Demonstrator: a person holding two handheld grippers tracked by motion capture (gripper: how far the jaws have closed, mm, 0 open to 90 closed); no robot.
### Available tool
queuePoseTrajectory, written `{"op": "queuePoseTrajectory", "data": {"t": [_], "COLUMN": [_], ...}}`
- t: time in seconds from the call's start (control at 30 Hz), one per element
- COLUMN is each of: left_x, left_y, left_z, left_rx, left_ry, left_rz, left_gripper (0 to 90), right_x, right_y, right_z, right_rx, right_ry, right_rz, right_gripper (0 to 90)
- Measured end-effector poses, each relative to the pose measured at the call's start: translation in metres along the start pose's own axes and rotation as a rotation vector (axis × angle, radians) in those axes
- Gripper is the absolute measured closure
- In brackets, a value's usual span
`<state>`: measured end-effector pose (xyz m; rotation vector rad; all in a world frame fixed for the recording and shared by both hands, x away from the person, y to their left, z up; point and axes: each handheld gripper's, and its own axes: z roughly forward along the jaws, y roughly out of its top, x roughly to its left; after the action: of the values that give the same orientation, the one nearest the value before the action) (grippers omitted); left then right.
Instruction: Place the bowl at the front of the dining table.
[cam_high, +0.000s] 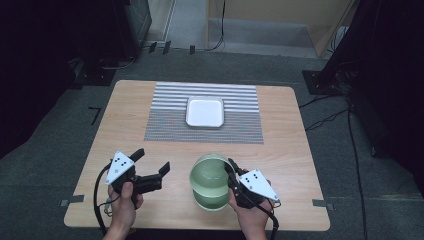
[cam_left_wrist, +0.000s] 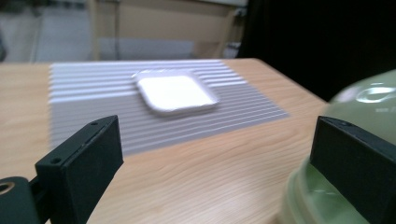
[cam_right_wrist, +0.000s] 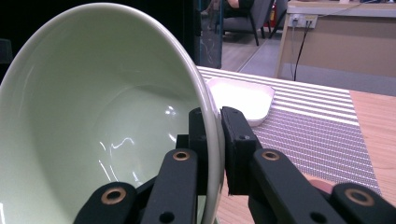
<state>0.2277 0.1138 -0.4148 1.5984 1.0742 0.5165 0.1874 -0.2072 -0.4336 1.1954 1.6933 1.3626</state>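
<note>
Now we see the right hand-held gripper (cam_right_wrist: 212, 140) pinching the rim of a pale green glazed bowl (cam_high: 210, 181), tilted at the near edge of the wooden bench (cam_high: 125, 120). Just left, our left hand-held gripper (cam_high: 152, 160) hangs spread and empty. Farther off, a square white dish (cam_high: 205, 112) sits on a striped grey mat (cam_high: 240, 125).

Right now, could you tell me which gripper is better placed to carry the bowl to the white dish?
Right. The right gripper already has its jaws shut on the rim of the bowl, while the left gripper is open beside it, holding nothing.
</note>
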Motion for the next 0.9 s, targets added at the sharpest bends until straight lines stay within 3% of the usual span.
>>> {"op": "queuePoseTrajectory", "data": {"t": [0.23,0.4,0.6,0.8,0.9], "left_x": [0.031,0.048,0.075,0.101,0.108], "left_y": [-0.015,-0.031,-0.047,-0.065,-0.072], "left_z": [0.004,0.007,0.002,0.005,0.009], "left_rx": [0.069,0.122,0.165,0.259,0.296], "left_ry": [0.122,0.192,0.257,0.310,0.327], "left_rz": [0.000,0.031,0.016,0.022,0.021], "left_gripper": [2.3,2.3,2.3,2.3,2.3], "right_x": [0.000,-0.001,-0.003,-0.003,-0.005], "right_y": [0.000,0.000,0.001,0.001,0.002], "right_z": [0.001,0.002,0.002,0.001,0.001], "right_rx": [0.004,0.006,0.008,-0.003,-0.001], "right_ry": [0.005,0.018,0.039,0.041,0.046], "right_rz": [0.003,0.000,0.010,0.014,0.021], "right_gripper": [84.0,84.1,84.1,84.1,84.1]}}
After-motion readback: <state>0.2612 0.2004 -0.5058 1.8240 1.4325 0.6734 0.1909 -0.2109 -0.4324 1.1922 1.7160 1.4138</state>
